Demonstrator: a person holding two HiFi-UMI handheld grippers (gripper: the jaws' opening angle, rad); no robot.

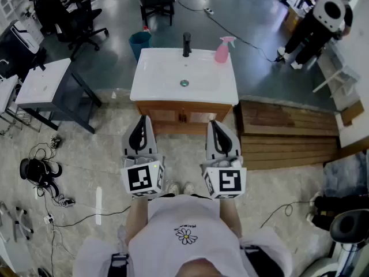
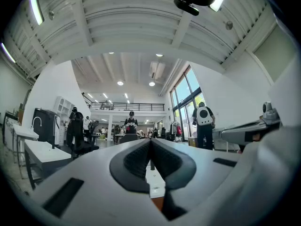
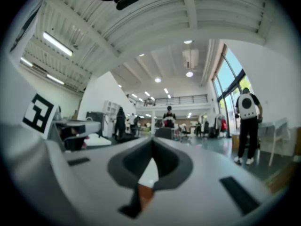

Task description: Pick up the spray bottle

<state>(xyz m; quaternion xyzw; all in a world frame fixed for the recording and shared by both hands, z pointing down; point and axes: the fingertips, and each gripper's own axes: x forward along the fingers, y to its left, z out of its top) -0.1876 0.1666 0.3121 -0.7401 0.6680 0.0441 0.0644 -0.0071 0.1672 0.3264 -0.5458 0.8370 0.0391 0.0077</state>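
A pink spray bottle (image 1: 222, 49) stands upright at the back right corner of a white washbasin top (image 1: 155, 85), right of the black tap (image 1: 187, 44). Both grippers hang side by side in front of the basin cabinet, well short of the bottle. My left gripper (image 1: 142, 120) is shut, its tips meeting with nothing between them (image 2: 150, 140). The right gripper (image 1: 214, 123) is likewise shut and empty (image 3: 152, 139). Neither gripper view shows the bottle; both look level across the hall.
The basin sits on a wooden cabinet (image 1: 183, 115), with a wooden platform (image 1: 288, 134) to its right. A white desk (image 1: 43, 82) and office chairs (image 1: 75, 19) stand at the left, a blue bin (image 1: 139, 42) behind the basin. Cables and headphones (image 1: 37, 172) lie on the floor. A person (image 1: 323, 22) stands far right.
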